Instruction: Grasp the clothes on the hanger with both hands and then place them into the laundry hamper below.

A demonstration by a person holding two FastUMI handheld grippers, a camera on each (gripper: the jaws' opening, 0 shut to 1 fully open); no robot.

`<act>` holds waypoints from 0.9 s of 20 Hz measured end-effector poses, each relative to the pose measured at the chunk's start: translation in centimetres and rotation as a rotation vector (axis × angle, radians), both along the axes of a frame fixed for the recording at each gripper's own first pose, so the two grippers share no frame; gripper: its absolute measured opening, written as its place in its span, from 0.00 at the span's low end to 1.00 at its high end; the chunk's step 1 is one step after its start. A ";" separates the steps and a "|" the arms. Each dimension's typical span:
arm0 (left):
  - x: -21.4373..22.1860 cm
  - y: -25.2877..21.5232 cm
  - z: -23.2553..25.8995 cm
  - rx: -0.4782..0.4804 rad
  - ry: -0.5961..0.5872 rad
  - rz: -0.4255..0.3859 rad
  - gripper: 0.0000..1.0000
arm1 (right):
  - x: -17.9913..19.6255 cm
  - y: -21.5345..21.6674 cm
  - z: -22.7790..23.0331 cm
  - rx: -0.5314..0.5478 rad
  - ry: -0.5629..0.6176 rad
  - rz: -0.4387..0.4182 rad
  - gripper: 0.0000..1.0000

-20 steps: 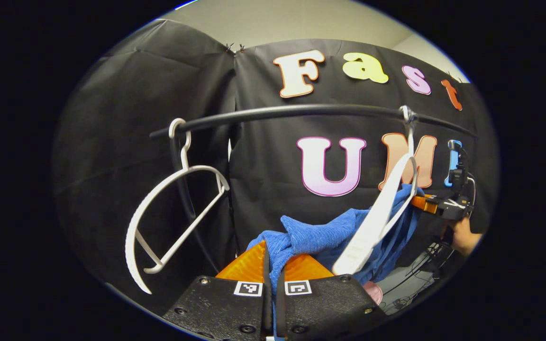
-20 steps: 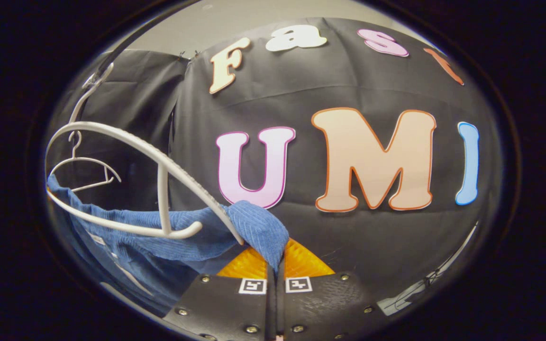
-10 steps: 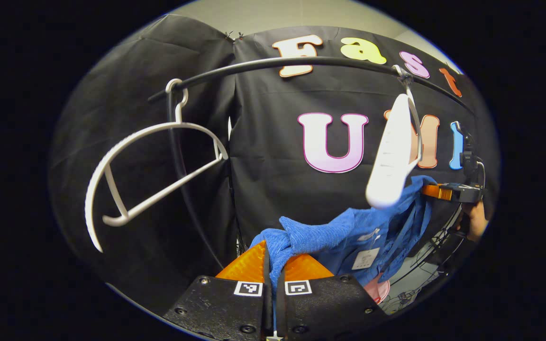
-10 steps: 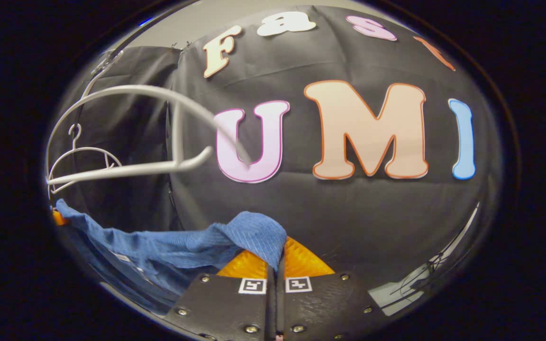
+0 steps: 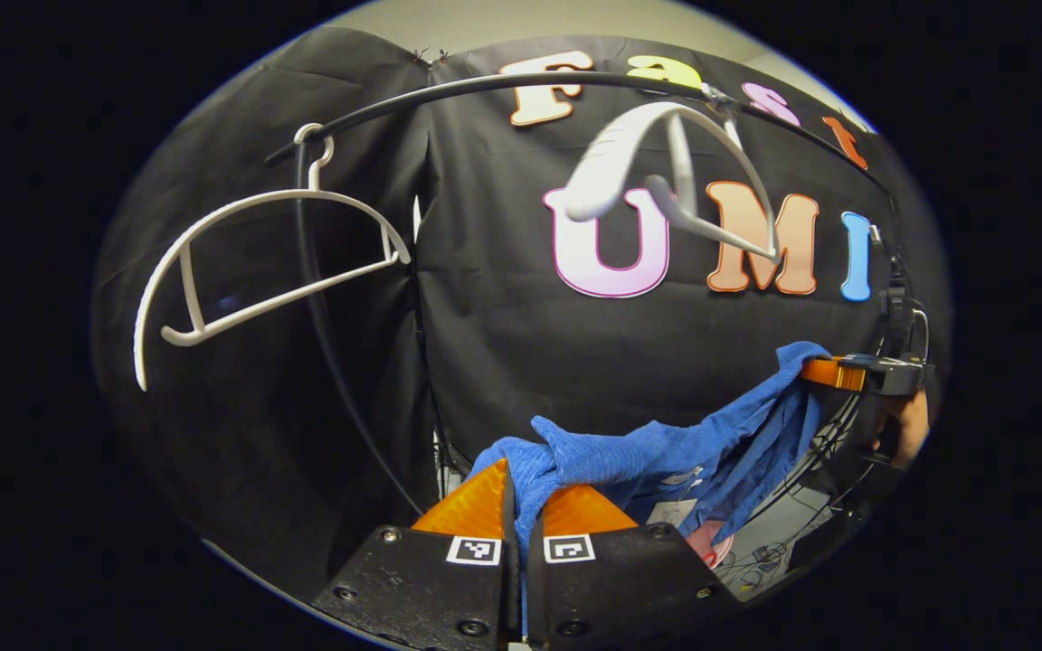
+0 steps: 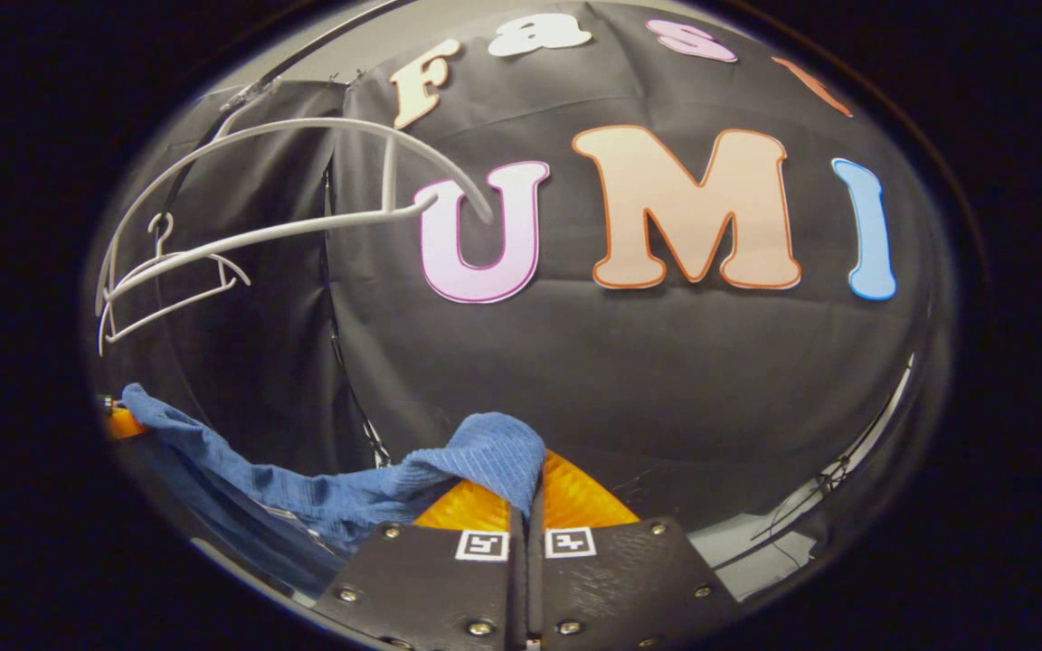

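My left gripper (image 5: 521, 493) and right gripper (image 6: 530, 488) each clamp blue garment (image 5: 666, 448), slung between, below bare white hanger (image 5: 675, 172).

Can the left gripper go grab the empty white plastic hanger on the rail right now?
Probably not: the left gripper is shut on the blue knitted garment, so it has no free jaws. The white plastic hanger hangs apart, up and to the side.
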State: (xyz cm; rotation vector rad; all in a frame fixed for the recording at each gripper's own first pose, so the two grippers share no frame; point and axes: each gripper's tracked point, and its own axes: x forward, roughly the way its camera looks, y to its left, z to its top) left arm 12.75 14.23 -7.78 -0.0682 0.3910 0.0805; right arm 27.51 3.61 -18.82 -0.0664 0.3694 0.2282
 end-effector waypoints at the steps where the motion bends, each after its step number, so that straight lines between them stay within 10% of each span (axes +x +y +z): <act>1: 0.3 -0.2 0.3 0.001 -0.004 -0.009 0.03 | -0.5 0.0 0.2 0.001 0.000 0.004 0.00; 18: 3.7 -13.4 8.5 0.009 -0.208 -0.260 0.03 | -5.1 -0.2 8.6 0.030 -0.098 0.034 0.01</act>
